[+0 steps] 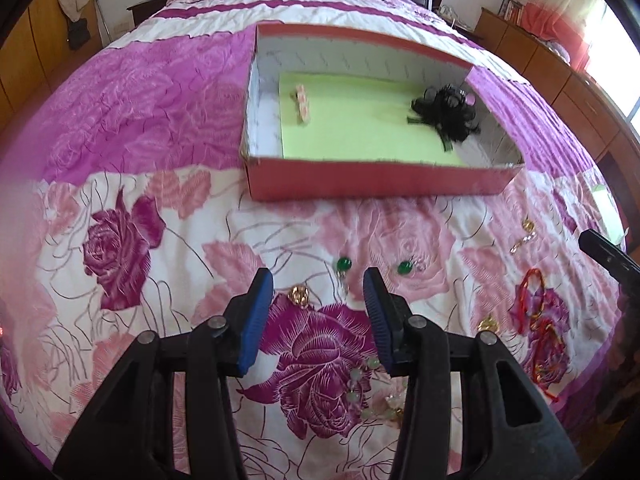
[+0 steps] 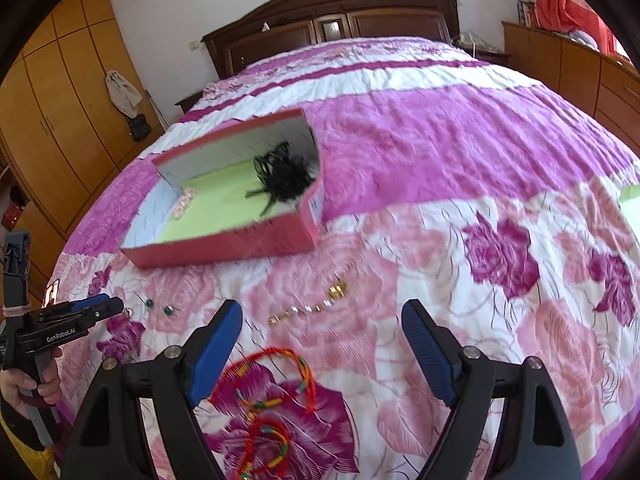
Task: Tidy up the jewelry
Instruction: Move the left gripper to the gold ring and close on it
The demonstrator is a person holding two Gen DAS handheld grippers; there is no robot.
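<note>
A red box (image 1: 372, 178) with a green liner sits on the bed; it holds a black feather piece (image 1: 448, 114) and a pink hair clip (image 1: 301, 103). The box also shows in the right wrist view (image 2: 224, 250). My left gripper (image 1: 319, 280) is open and empty above two green earrings (image 1: 343, 264) and a gold ring (image 1: 299, 295); a pale green bead bracelet (image 1: 362, 380) lies under it. My right gripper (image 2: 322, 316) is open and empty above red cord bracelets (image 2: 272, 392), with a gold chain (image 2: 316, 306) just beyond.
The pink floral bedspread (image 2: 440, 152) covers the bed. More gold pieces (image 1: 524, 236) and red cords (image 1: 536, 304) lie at right in the left wrist view. A wooden headboard (image 2: 332, 20), wardrobe (image 2: 52, 120) and dresser (image 2: 580, 68) surround the bed. A green sheet (image 2: 632, 204) lies at right.
</note>
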